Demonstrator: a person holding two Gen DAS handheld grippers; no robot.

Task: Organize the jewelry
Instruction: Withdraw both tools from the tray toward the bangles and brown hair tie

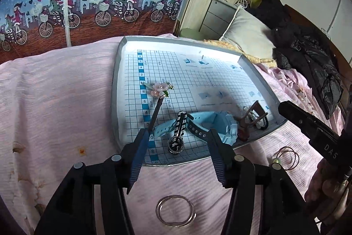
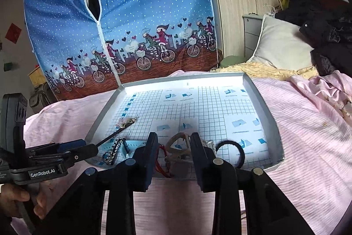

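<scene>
Left tool (image 1: pixel 179 153): spread wide over the near edge of the tray (image 1: pixel 116 89), with nothing clamped between the pads. Off the tip of its left finger, the flower hairpin (image 1: pixel 159 90) — dark stick running up and away toward the tray's left edge, blossom end farthest out, stick end right at the fingertip. Touching or just clear: cannot tell.

Straight ahead in the gap between the fingers, the striped metal bracelet (image 1: pixel 178 133), lengthwise toward the tool. Beside it, slanting off to the right, the pale blue watch (image 1: pixel 211 122).

Outside the tray, on the pink sheet (image 1: pixel 55 102) of the bed: the silver bangles (image 1: pixel 176 210), lying flat, below and behind the left tool's fingertips on the holder's side of the tray's near edge. Probably the next thing to bring in, and nearer the left hand by far. Would call for drawing back and tipping down, not reaching forward.

Further right, just off the tray's near right corner, the thin brown hoops (image 1: pixel 288 155), also on the bed, closer to the other hand.

Right tool (image 2: pixel 175 160): fingers moderately apart above the tray's near edge, gripping nothing as far as can be seen. Beyond the gap, the beige hair claw (image 2: pixel 178 143), inside the tray; to its right, the black hair tie (image 2: pixel 231 151) — both near the tray's near right corner.
</scene>
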